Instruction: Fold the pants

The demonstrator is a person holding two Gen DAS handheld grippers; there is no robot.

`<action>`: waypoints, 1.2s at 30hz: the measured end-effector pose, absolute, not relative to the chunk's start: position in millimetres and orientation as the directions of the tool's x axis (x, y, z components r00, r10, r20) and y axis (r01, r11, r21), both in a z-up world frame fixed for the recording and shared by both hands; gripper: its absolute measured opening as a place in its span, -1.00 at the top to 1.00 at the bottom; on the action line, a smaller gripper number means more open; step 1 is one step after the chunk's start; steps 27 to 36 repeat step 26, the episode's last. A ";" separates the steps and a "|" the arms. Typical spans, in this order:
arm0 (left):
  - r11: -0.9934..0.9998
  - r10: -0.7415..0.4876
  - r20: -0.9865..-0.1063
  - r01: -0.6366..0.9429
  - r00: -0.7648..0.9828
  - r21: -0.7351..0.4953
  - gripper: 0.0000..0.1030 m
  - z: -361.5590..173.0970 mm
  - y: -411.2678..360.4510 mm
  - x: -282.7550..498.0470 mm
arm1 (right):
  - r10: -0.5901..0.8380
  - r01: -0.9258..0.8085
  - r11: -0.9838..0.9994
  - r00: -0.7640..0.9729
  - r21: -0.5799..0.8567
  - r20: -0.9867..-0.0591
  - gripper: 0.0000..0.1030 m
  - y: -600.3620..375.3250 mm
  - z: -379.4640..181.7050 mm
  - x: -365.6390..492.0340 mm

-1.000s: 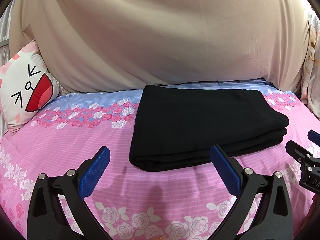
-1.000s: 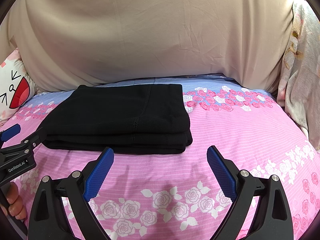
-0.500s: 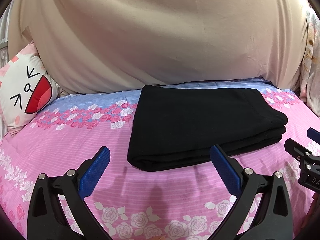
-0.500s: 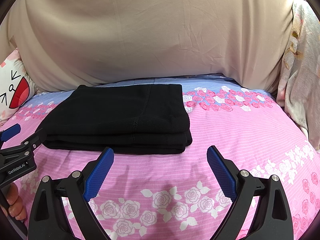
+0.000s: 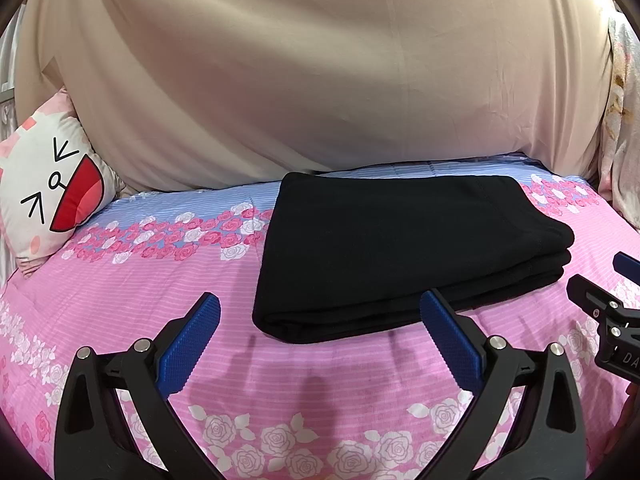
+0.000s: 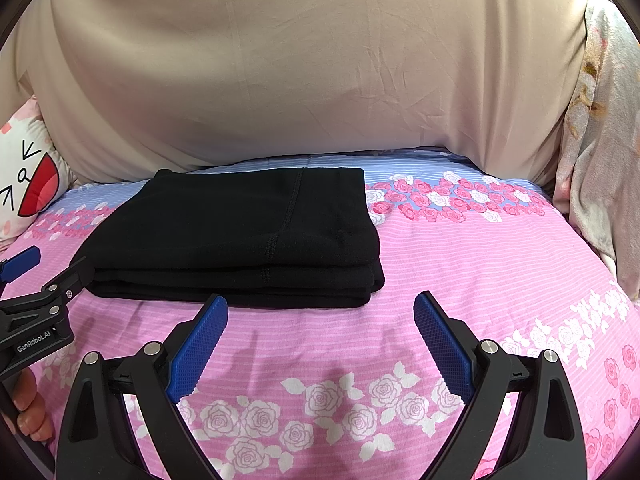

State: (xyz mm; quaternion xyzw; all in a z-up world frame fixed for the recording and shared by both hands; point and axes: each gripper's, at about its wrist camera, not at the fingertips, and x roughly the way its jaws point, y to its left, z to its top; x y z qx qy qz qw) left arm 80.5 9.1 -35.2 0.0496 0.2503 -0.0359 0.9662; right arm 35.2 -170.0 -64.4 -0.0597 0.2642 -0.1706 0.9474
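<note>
Pants (image 5: 404, 248) lie folded into a flat stacked rectangle on the bed (image 5: 132, 304), near the cartoon pillow (image 5: 48, 196), so folding looks finished, with left gripper (image 5: 320, 336) and right gripper (image 6: 320, 336) fingers spread wide, empty.

Both wrist views sit low over the bed (image 5: 120, 300), near it, facing the beige sheet (image 5: 320, 80). Both share the pants (image 5: 400, 248) (image 6: 240, 232): right of centre in the left view, left of centre in the right view.
</note>
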 end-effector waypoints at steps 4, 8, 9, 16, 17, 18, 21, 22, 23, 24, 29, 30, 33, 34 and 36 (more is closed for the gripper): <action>0.991 -0.047 -0.487 0.102 0.872 0.085 -0.90 -35.6 6.9 80.4 | -0.354 0.291 0.935 0.802 -0.203 -0.481 -0.79 -170.2 -64.0 35.2; 0.991 -0.063 -0.490 0.112 0.870 0.071 -0.90 -36.0 7.5 79.4 | -0.354 0.290 0.935 0.802 -0.204 -0.481 -0.79 -170.2 -63.9 35.3; 0.992 -0.062 -0.493 0.109 0.868 0.068 -0.90 -36.2 7.2 80.2 | -0.354 0.290 0.935 0.802 -0.205 -0.481 -0.79 -170.0 -64.1 35.5; 0.995 -0.054 -0.478 0.086 0.877 0.044 -0.90 -34.5 12.4 76.9 | -0.358 0.293 0.933 0.800 -0.207 -0.481 -0.79 -170.4 -65.2 33.0; 0.995 -0.052 -0.479 0.086 0.876 0.049 -0.90 -34.6 11.8 76.7 | -0.358 0.292 0.934 0.801 -0.207 -0.481 -0.79 -170.5 -65.4 32.8; 0.994 -0.057 -0.489 0.095 0.871 0.054 -0.90 -35.3 10.6 77.4 | -0.357 0.291 0.934 0.801 -0.208 -0.481 -0.79 -170.5 -65.3 33.6; 0.991 -0.069 -0.526 0.117 0.848 0.059 -0.90 -39.0 8.2 81.0 | -0.356 0.291 0.934 0.802 -0.208 -0.479 -0.79 -171.6 -65.3 33.0; 0.991 -0.077 -0.527 0.124 0.846 0.055 -0.90 -39.3 8.3 81.1 | -0.357 0.291 0.934 0.802 -0.208 -0.479 -0.79 -171.9 -65.4 32.4; 0.991 -0.078 -0.527 0.125 0.846 0.055 -0.90 -39.3 8.2 81.1 | -0.358 0.292 0.933 0.802 -0.209 -0.478 -0.79 -172.0 -65.5 31.3; 0.991 -0.073 -0.527 0.120 0.847 0.057 -0.90 -39.4 8.2 80.8 | -0.359 0.292 0.933 0.802 -0.211 -0.477 -0.79 -172.0 -65.6 30.3; 0.991 -0.078 -0.525 0.125 0.847 0.055 -0.90 -39.4 8.2 80.2 | -0.360 0.292 0.932 0.803 -0.214 -0.474 -0.79 -171.7 -65.5 28.3; 0.991 -0.078 -0.525 0.125 0.847 0.055 -0.90 -39.4 8.2 80.2 | -0.360 0.292 0.932 0.803 -0.214 -0.474 -0.79 -171.7 -65.5 28.3; 0.991 -0.078 -0.525 0.125 0.847 0.055 -0.90 -39.4 8.2 80.2 | -0.360 0.292 0.932 0.803 -0.214 -0.474 -0.79 -171.7 -65.5 28.3; 0.991 -0.078 -0.525 0.125 0.847 0.055 -0.90 -39.4 8.2 80.2 | -0.360 0.292 0.932 0.803 -0.214 -0.474 -0.79 -171.7 -65.5 28.3; 0.991 -0.078 -0.525 0.125 0.847 0.055 -0.90 -39.4 8.2 80.2 | -0.360 0.292 0.932 0.803 -0.214 -0.474 -0.79 -171.7 -65.5 28.3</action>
